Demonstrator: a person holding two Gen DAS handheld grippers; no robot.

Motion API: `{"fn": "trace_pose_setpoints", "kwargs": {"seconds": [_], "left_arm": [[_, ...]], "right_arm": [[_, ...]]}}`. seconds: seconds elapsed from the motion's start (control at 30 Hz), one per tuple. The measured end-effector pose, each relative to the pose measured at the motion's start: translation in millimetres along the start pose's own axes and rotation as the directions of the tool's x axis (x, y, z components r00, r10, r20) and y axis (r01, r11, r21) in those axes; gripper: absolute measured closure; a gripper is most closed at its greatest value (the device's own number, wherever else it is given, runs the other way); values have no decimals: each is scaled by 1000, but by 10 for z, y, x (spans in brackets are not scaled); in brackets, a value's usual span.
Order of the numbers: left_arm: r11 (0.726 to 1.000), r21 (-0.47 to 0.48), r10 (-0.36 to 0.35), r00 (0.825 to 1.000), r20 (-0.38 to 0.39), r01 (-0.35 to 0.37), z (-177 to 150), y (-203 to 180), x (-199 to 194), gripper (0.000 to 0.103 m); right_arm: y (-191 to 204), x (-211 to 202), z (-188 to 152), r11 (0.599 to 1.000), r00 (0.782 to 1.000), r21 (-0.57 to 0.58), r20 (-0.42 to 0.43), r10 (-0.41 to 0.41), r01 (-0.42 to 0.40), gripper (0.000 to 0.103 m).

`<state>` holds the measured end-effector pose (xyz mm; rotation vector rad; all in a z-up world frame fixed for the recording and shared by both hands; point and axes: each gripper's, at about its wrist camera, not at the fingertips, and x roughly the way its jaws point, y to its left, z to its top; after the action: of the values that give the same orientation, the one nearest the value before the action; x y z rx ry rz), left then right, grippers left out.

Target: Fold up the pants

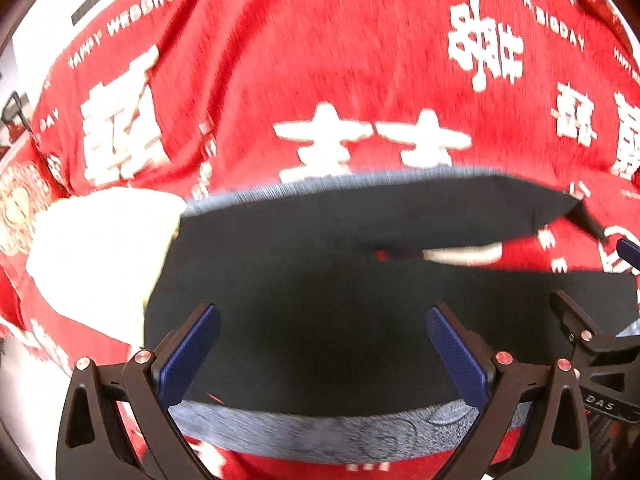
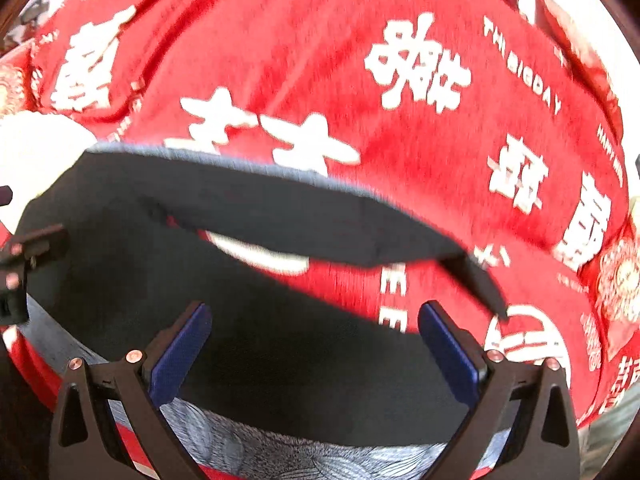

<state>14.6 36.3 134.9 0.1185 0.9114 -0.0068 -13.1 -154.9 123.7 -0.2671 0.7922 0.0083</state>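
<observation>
**Over the red cloth, both grippers spread above the pants**

Across the whole surface lay the red cloth [image 1: 320, 60] with its white lettering, and on it your black pants [image 1: 320, 280], a grey patterned band [image 1: 320, 428] nearest you. A white object [image 1: 100, 248] sat touching their left side. Your left gripper [image 1: 322, 344] and right gripper [image 2: 314, 344] hung over the dark fabric, jaws wide apart, holding nothing.

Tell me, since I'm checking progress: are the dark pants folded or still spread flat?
Partly folded: the dark pants show two layers, one band lying across the lower part, red cloth visible between. Both tools are open.
</observation>
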Motion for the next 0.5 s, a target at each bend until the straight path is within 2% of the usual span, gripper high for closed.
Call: {"fn": "trace_pose_setpoints", "kwargs": {"seconds": [0.13, 0.23, 0.33, 0.5], "left_arm": [[999, -1, 36, 995, 97, -37, 445, 392, -433, 0], [1000, -28, 12, 993, 117, -9, 618, 667, -633, 0], [998, -37, 48, 993, 105, -45, 663, 847, -580, 0], [992, -79, 104, 994, 16, -102, 527, 1097, -155, 0]], "right_arm": [[-76, -557, 511, 1000, 990, -5, 139, 22, -22, 0], [-91, -806, 807, 999, 978, 13, 204, 48, -51, 0], [36, -648, 936, 996, 982, -9, 168, 85, -84, 0], [269, -227, 921, 985, 983, 2, 74, 170, -170, 0]]}}
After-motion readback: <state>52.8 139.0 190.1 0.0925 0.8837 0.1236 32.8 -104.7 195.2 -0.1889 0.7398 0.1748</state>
